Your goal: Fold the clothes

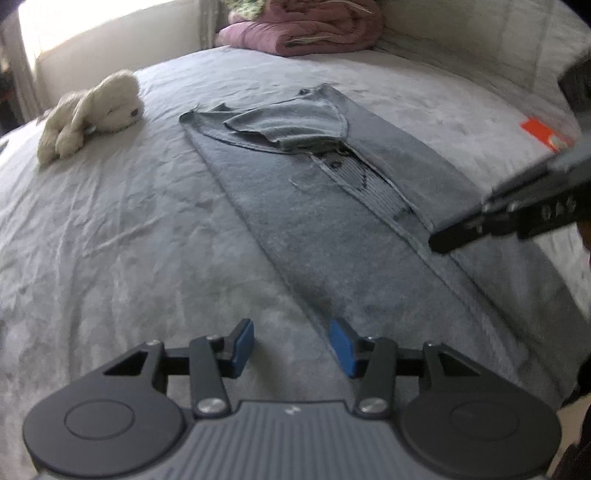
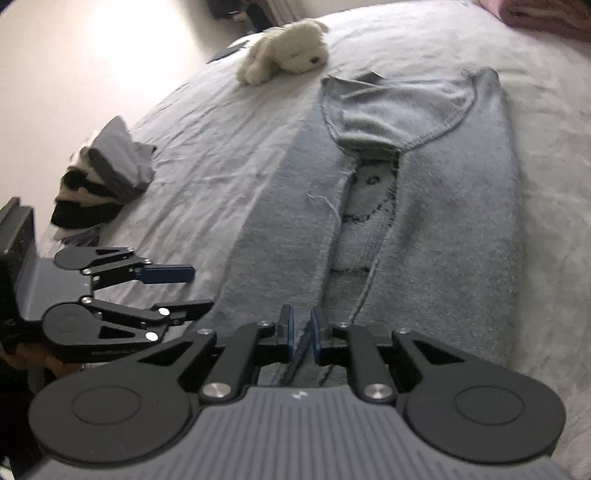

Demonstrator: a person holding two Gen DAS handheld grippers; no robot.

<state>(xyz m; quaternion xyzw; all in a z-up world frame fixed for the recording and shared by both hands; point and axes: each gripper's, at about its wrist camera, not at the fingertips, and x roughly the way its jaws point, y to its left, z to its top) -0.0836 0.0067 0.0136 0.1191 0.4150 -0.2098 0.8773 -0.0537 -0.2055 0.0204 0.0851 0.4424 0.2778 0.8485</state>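
A grey T-shirt lies on the bed, both sides folded in to a long strip, a sleeve folded across its top. It also shows in the right wrist view. My left gripper is open and empty, hovering over the shirt's near left edge; it appears at the left of the right wrist view. My right gripper is nearly closed, pinching a fold of the shirt's bottom hem. In the left wrist view it enters from the right.
A white plush dog lies on the grey bedsheet left of the shirt. A folded pink quilt sits at the headboard. A pile of dark and striped clothes lies at the bed's left. An orange card is at the right.
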